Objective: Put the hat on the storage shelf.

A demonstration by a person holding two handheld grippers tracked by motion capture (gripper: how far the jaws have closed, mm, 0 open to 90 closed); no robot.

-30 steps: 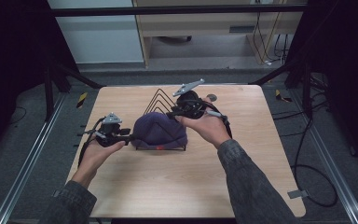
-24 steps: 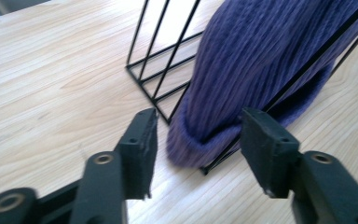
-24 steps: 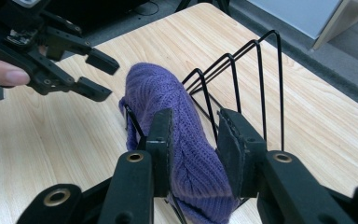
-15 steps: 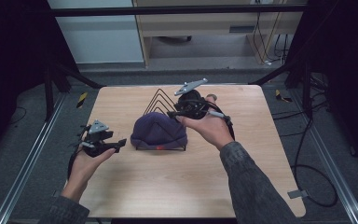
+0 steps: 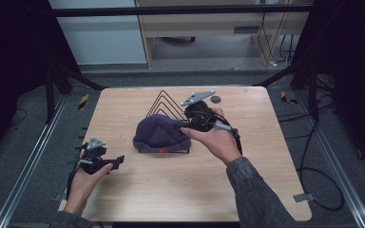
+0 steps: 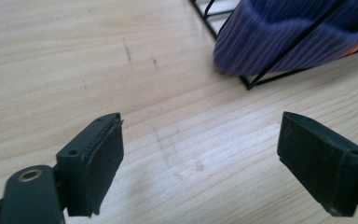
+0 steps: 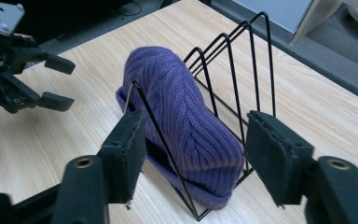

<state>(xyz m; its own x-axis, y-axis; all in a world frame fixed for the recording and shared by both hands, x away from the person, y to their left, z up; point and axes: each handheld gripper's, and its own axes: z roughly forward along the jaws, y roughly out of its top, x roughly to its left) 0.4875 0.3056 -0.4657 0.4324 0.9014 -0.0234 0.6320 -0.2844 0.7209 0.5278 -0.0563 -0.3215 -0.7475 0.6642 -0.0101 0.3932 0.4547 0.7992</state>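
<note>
A purple knit beanie point(image 5: 158, 134) is slipped over a black wire rack point(image 5: 164, 100) in the middle of the wooden table point(image 5: 266, 156). My right gripper point(image 5: 179, 126) sits at the beanie's right end. Its jaws have just been opening and stand open astride the beanie point(image 7: 182, 107) and a rack wire point(image 7: 161, 135), pads off the knit. My left gripper point(image 5: 118, 160) is near the table's front left, apart from the beanie. Its jaws have just been opening too, with only bare wood between them point(image 6: 205, 140). The beanie point(image 6: 279, 37) lies ahead to its upper right.
A small dark disc point(image 5: 216, 99) lies on the table behind the right hand. The rack's free triangular wires point(image 7: 242, 56) rise beyond the beanie. The left gripper point(image 7: 53, 81) appears far off in the right gripper view. Metal rails point(image 5: 28, 161) flank the table.
My left gripper drew back from the beanie's left edge toward the front left and sank. Both grippers' jaws opened. The right hand shifted slightly and the beanie stayed on the rack.
</note>
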